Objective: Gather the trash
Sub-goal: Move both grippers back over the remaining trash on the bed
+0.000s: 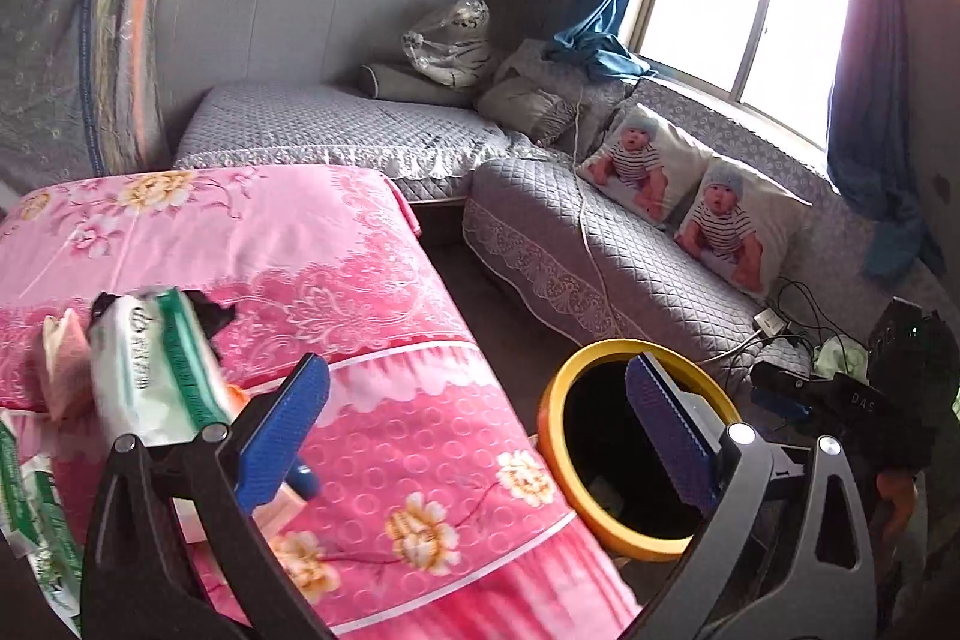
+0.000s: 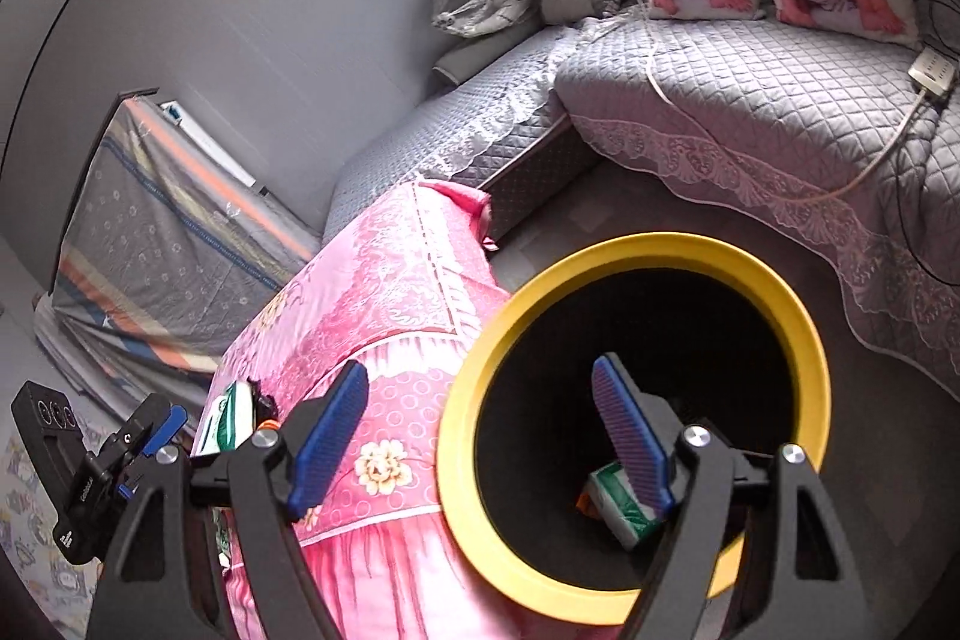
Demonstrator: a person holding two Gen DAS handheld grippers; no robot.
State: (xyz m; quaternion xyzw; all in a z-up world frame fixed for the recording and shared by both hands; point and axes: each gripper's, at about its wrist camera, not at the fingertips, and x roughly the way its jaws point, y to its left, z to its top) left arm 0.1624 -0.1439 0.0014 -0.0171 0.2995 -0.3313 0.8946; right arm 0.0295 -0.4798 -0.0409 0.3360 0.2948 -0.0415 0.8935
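Trash half collected, both tools empty

Trash left on the pink floral-cloth tabletop (image 1: 372, 292): a green-and-white plastic tissue pack (image 1: 159, 370), blurred, with a crumpled pale pink wrapper (image 1: 63, 364) just beside it and a black scrap (image 1: 210, 307) behind. More green-and-white packaging (image 1: 36, 508) sits at the tabletop's near left edge. Something orange and pale lies under the left finger, too hidden to name.

One green-and-white pack (image 2: 621, 505) already lies at the bottom of the round yellow-rimmed bin (image 2: 600, 256), with an orange bit beside it. Bin stands on the floor, touching or just beside the hanging cloth edge, can't tell which.

Left tool (image 1: 480, 436) jaws spread wide, nothing between them, hovering over the tabletop edge and the bin rim. Right tool (image 2: 480, 436) also spread, empty, hanging over the bin mouth, right finger over the opening.

Around: grey quilted sofa (image 2: 750, 112) with two baby-print cushions (image 1: 690, 196), white cable and power strip, blue curtain, window.

Risks, judged:
- Tissue pack is soft and slick; a shallow pinch could let it slide out before reaching the bin.
- Wrapper and pack sit close together; closing on one may nudge the other off the tabletop's left edge.
- Fingers may snag the loose cloth and drag everything.
- A release near the rim could bounce trash onto the floor.
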